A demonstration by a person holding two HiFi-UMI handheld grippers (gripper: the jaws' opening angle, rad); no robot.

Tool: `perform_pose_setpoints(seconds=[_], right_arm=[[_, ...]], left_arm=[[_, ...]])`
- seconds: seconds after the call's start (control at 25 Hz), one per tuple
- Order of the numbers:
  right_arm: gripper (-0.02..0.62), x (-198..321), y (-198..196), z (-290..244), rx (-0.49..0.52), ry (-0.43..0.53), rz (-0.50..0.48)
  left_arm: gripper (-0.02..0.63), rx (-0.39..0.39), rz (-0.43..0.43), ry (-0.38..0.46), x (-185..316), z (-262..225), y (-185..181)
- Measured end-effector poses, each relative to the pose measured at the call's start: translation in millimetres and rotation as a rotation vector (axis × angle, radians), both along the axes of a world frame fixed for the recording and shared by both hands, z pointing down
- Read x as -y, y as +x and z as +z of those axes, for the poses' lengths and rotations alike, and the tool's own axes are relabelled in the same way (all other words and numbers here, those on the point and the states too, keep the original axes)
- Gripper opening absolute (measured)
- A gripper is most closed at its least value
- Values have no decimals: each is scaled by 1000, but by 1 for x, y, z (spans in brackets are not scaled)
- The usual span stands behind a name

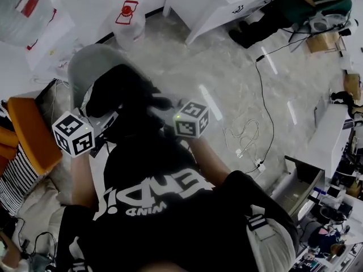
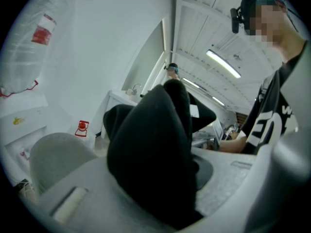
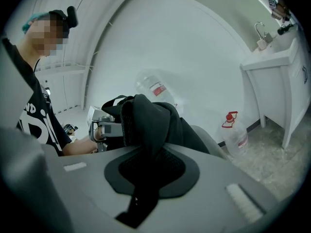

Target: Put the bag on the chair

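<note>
your left hand-held gripper [image 2: 167, 198] is almost closed. its jaws pinch a thick fold of the black bag [image 2: 150, 144], which bulges up between them and fills the middle of the left gripper view. your right hand-held gripper [image 3: 146, 178] is almost closed as well, clamped on another bunch of the same bag, and a narrow tail of fabric runs down between its jaws.

in the head view you hold the two grippers side by side with their marker cubes facing up. the left one is on the side of the orange cushion [image 1: 31, 132]. the bag reaches forward from both grippers, in front of your chest. it lies over the grey chair [image 1: 91, 61] and covers the near part of the rounded seat. you cannot tell from any view whether the fabric rests on the seat or hangs just above it.

beyond the chair, a clear water jug [image 1: 129, 18] with a red cap stands on the pale floor [image 1: 227, 78] by the wall, near a white cabinet [image 1: 210, 4].
</note>
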State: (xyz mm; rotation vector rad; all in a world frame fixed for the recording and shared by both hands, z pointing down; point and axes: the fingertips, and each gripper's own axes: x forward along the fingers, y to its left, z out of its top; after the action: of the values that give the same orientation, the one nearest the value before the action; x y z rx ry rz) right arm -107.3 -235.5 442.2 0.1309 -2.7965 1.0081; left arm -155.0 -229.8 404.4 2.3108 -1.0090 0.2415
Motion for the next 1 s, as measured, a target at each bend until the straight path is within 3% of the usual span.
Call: perform_pose_setpoints(seconds=[0.52, 1.0], right_arm=[[40, 29, -15, 50, 7, -77, 130], [40, 47, -22, 104, -6, -174, 139]], left_arm=[[74, 9, 90, -69, 37, 49, -14], [74, -21, 121, -145, 65, 104, -17]])
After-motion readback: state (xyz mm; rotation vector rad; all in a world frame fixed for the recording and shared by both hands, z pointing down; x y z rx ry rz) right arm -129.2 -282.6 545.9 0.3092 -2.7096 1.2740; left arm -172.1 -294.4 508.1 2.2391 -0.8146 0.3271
